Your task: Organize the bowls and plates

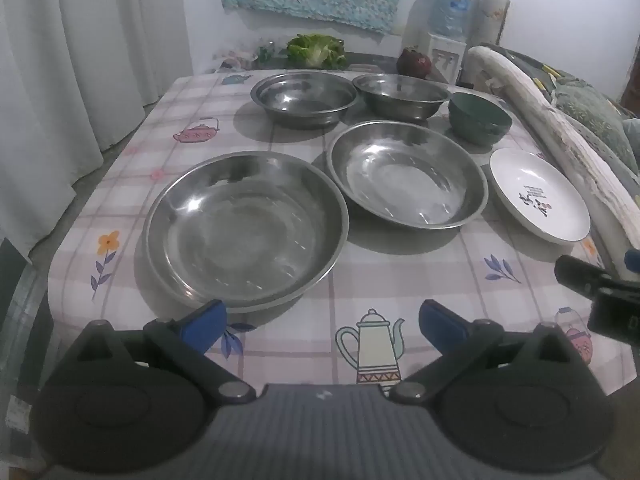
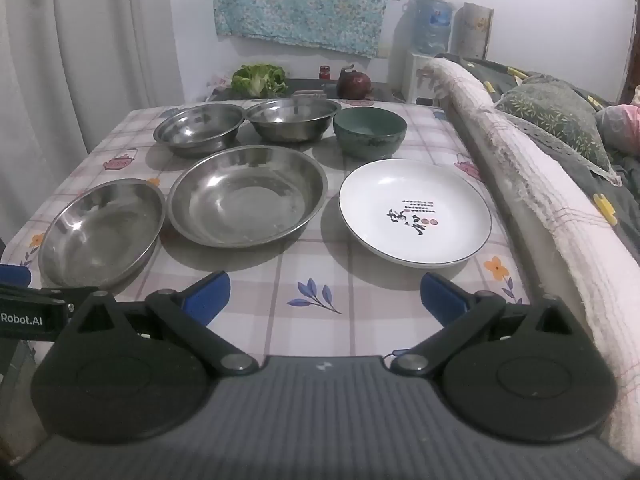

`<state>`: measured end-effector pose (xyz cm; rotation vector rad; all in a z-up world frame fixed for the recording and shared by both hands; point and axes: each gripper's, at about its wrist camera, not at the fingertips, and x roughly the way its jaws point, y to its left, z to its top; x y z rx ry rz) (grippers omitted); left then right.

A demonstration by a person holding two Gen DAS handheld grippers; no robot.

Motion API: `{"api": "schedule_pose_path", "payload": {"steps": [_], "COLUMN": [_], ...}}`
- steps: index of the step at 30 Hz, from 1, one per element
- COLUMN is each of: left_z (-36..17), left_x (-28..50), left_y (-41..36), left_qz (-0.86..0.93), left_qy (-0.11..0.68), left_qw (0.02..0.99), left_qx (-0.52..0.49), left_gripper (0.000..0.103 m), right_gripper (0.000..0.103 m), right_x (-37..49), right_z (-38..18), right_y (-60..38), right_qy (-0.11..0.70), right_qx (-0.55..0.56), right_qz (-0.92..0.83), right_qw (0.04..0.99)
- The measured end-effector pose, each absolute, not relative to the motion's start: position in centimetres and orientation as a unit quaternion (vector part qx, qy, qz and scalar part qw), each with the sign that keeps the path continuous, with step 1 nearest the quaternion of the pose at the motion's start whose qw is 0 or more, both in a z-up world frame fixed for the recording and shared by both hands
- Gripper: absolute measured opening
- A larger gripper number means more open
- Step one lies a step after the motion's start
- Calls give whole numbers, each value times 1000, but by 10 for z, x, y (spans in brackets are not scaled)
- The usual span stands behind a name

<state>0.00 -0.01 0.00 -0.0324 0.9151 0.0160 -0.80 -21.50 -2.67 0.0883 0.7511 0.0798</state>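
Observation:
Six dishes sit on a checked tablecloth. Near the front left lies a large steel plate [image 1: 244, 228] [image 2: 100, 232]. A second steel plate [image 1: 406, 174] [image 2: 246, 196] sits in the middle, and a white plate with black writing [image 1: 538, 194] [image 2: 414, 212] is at the right. Behind them stand two steel bowls [image 1: 304, 98] [image 2: 198, 128], [image 1: 402, 94] [image 2: 290, 118] and a green bowl [image 1: 478, 118] [image 2: 370, 132]. My left gripper [image 1: 322, 322] hovers open just before the large steel plate. My right gripper [image 2: 326, 296] hovers open in front of the white plate. Neither holds anything.
The table [image 2: 316, 276] is bounded on the right by a padded bed rail draped in a pale towel [image 2: 532, 200]. White curtains [image 1: 80, 60] hang on the left. Lettuce [image 2: 260, 78], a dark red pot [image 2: 354, 82] and a water jug [image 2: 432, 26] stand beyond the table's far edge.

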Motion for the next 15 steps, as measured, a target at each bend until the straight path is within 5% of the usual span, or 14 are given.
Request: {"api": "schedule_pose_path", "payload": {"steps": [15], "left_z": [1], "left_x": [-2], "left_y": [-1], "left_qz": [7], "left_qy": [440], "left_qw": [898], "left_qx": [-14], "left_gripper": [103], "right_gripper": [102], "right_x": [-10], "right_z": [-24], "right_y": [-215], "right_qy": [367], "right_qx": [42], "right_qz": [38], "right_qw": [929]}}
